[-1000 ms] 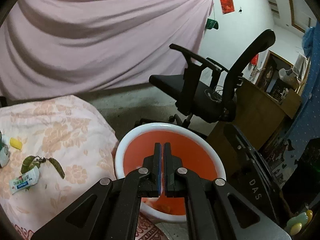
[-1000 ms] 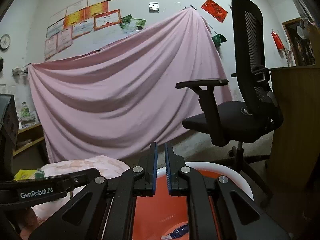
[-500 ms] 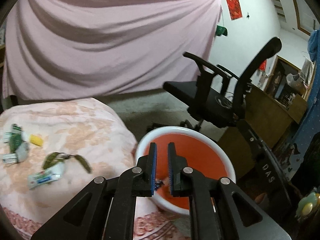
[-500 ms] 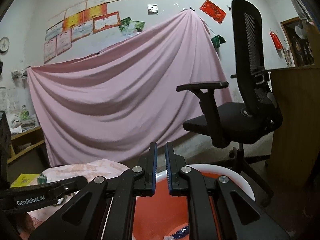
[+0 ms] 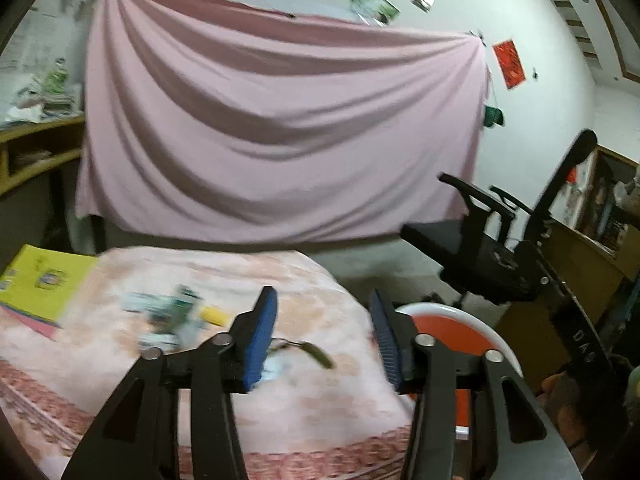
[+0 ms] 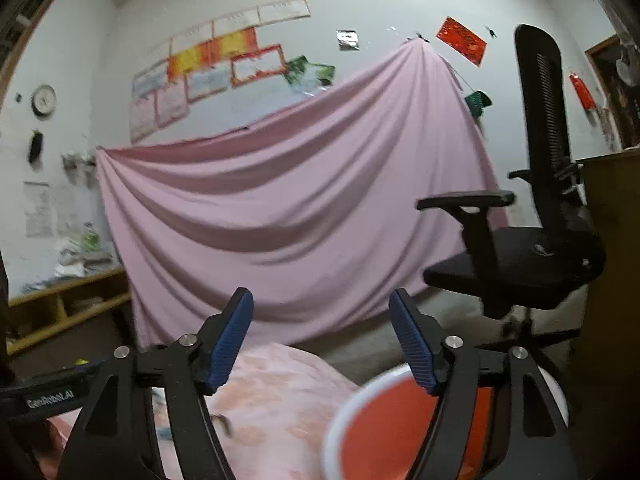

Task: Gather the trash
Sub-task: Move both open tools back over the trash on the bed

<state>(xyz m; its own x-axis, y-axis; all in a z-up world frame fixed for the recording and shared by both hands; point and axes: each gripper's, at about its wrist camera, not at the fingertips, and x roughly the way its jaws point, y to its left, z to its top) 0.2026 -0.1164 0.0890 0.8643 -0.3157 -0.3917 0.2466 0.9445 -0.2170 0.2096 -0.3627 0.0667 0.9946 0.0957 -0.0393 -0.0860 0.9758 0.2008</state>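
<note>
A large pink sheet (image 5: 280,128) hangs across the back wall, with a black office chair (image 6: 536,248) to its right. In front lies a table under a peach flowered cloth (image 5: 240,400). Beside its right edge stands a bucket (image 6: 344,416), white outside and orange inside, which looks to be where the trash goes.

The remaining trash sits on the cloth: a blurred heap of wrappers (image 5: 164,316), a small yellow piece (image 5: 214,314) just beside it, and a leafy twig (image 5: 308,350) nearer the bucket.

The left gripper (image 5: 322,340) is empty, its jaws opening, and it faces the twig and wrappers. The right gripper (image 6: 320,344) is also empty, jaws opening wide, above the bucket's rim and the table edge.

Judged from this, both grippers are free and the step in hand is reaching for the next piece. The next move calls for lowering the left gripper over the twig or a wrapper and closing on it.

Only the left view shows the trash clearly, plus a yellow book (image 5: 44,280). Only the right view shows a wall clock (image 6: 43,100) and the posters (image 6: 224,68) in full.
</note>
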